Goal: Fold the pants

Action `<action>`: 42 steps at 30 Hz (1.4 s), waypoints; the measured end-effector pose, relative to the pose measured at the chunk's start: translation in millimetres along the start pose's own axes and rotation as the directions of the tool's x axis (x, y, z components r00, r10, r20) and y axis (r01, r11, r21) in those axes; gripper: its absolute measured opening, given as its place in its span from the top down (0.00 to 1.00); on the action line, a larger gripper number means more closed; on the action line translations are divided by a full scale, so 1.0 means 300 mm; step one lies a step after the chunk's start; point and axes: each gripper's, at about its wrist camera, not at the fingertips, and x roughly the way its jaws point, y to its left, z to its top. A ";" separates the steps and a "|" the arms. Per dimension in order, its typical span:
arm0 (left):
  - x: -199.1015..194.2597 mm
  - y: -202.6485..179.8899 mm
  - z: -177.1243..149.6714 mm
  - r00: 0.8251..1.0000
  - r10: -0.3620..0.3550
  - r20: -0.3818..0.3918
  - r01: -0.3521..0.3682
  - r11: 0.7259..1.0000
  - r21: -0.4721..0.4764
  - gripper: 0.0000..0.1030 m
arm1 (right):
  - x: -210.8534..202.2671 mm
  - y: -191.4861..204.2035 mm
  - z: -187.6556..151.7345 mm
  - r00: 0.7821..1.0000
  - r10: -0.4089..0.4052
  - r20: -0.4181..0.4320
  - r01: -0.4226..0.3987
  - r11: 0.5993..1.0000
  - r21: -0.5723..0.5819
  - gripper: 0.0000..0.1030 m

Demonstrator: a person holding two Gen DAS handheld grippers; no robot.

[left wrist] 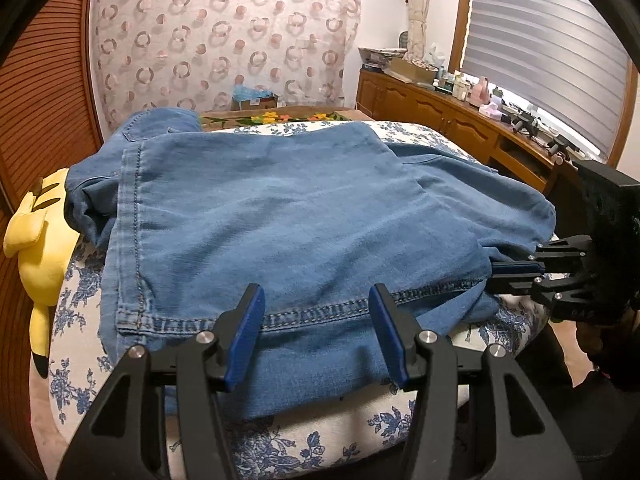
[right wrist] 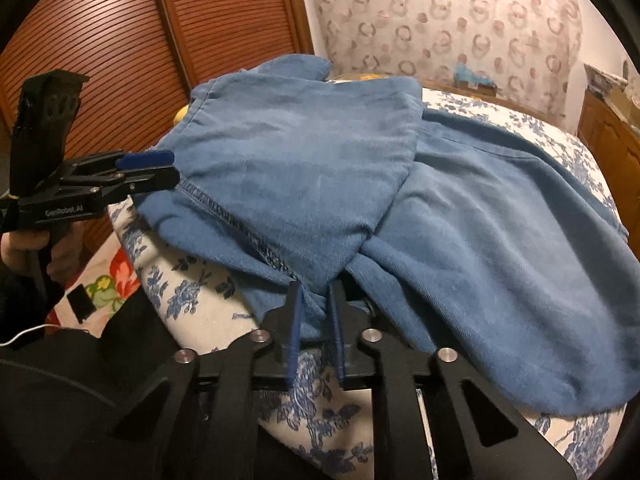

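Note:
Blue denim pants (left wrist: 288,208) lie folded over on a cushion with a blue flower print (left wrist: 320,444). My left gripper (left wrist: 316,316) is open at the near stitched hem, its blue pads (left wrist: 248,320) standing wide apart with the cloth lying flat between them. In the right wrist view the left gripper (right wrist: 170,170) sits at the hem's left corner. My right gripper (right wrist: 314,304) is shut on a bunched edge of the pants (right wrist: 460,220) at the near side. It also shows in the left wrist view as the right gripper (left wrist: 494,274), pinching the cloth's right edge.
A yellow plush toy (left wrist: 36,240) lies against the cushion's left side. A wooden sideboard (left wrist: 440,108) crowded with bottles runs along the right wall under window blinds. A slatted wooden door (right wrist: 100,40) stands behind on the left. A hand (right wrist: 16,248) holds the left gripper's handle.

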 end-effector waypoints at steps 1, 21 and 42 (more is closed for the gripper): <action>0.000 0.001 -0.001 1.000 0.001 0.001 -0.001 1.000 0.000 0.48 | -0.007 -0.002 -0.004 1.000 0.007 -0.003 -0.007 1.000 0.002 0.95; 0.022 -0.109 0.064 0.999 -0.030 0.014 0.029 0.997 0.074 0.48 | -0.138 -0.028 -0.056 0.997 -0.025 0.072 0.020 0.997 0.072 1.00; 0.113 -0.251 0.103 0.997 -0.064 -0.033 0.068 0.989 0.133 0.48 | -0.403 -0.398 -0.176 0.893 -0.433 0.127 0.379 0.872 0.309 0.54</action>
